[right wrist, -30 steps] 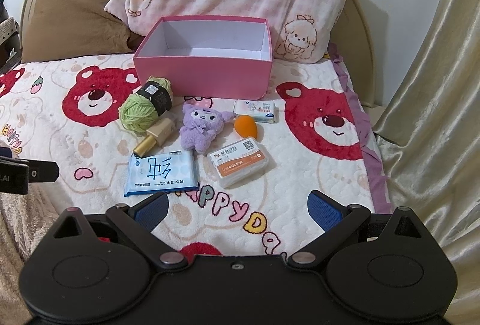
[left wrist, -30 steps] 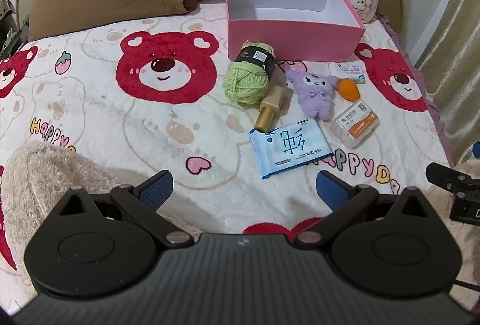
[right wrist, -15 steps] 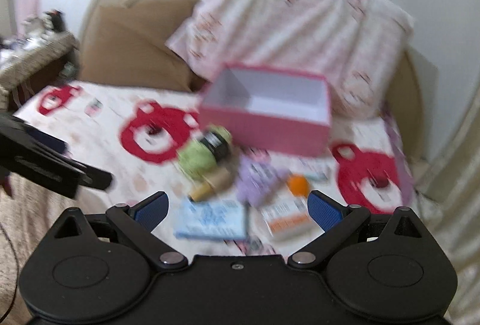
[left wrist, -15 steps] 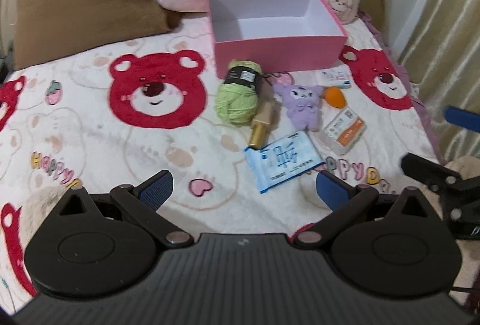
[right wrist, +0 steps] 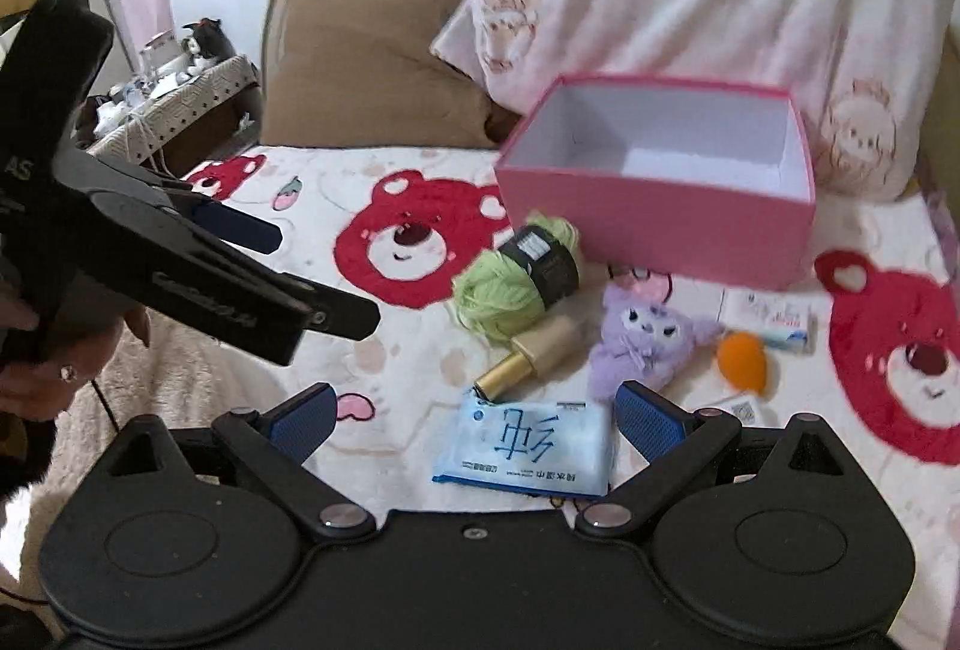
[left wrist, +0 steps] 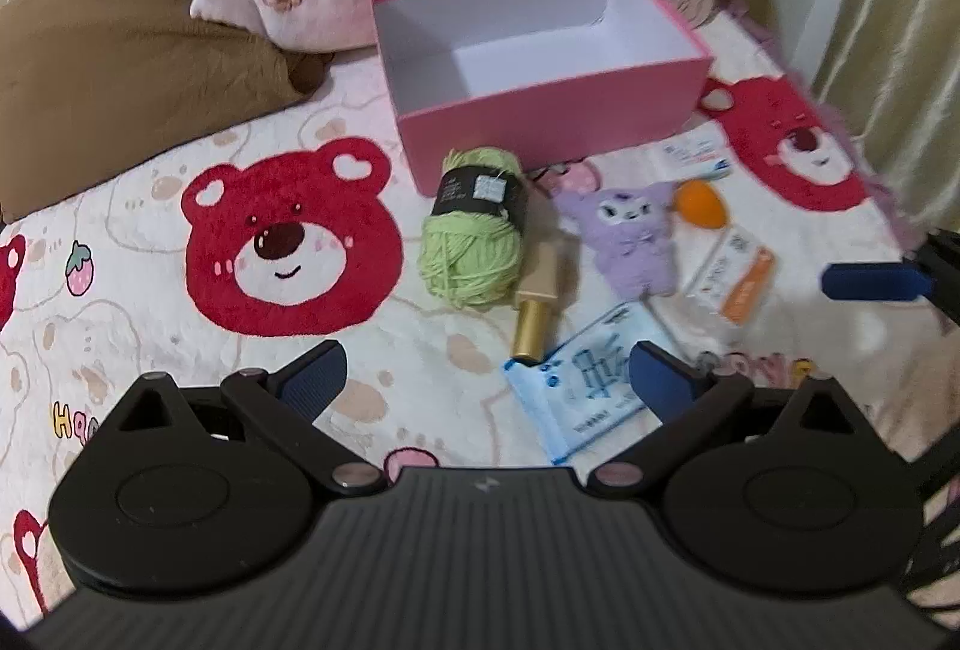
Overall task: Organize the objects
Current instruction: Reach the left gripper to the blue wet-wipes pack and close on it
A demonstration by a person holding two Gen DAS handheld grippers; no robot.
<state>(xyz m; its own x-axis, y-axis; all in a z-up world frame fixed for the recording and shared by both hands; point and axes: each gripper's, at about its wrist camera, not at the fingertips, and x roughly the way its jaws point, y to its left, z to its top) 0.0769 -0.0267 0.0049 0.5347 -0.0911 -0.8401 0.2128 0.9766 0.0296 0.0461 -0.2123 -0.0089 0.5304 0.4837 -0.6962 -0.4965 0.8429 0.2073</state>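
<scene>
Both hand-held grippers stand wide apart and empty above the bear-print bedspread (left wrist: 150,290): the left hand-held gripper (left wrist: 486,380) and the right hand-held gripper (right wrist: 474,413), whose fingers frame a blue-and-white tissue packet (right wrist: 525,449). Beyond the packet lie a gold-capped beige bottle (right wrist: 534,350), a ball of light green yarn with a black label (right wrist: 516,278), a purple plush toy (right wrist: 645,344) and an orange egg-shaped sponge (right wrist: 744,362). Behind them, near the yarn, an open pink rectangular cardboard box (right wrist: 654,224) stands empty before the pillows.
</scene>
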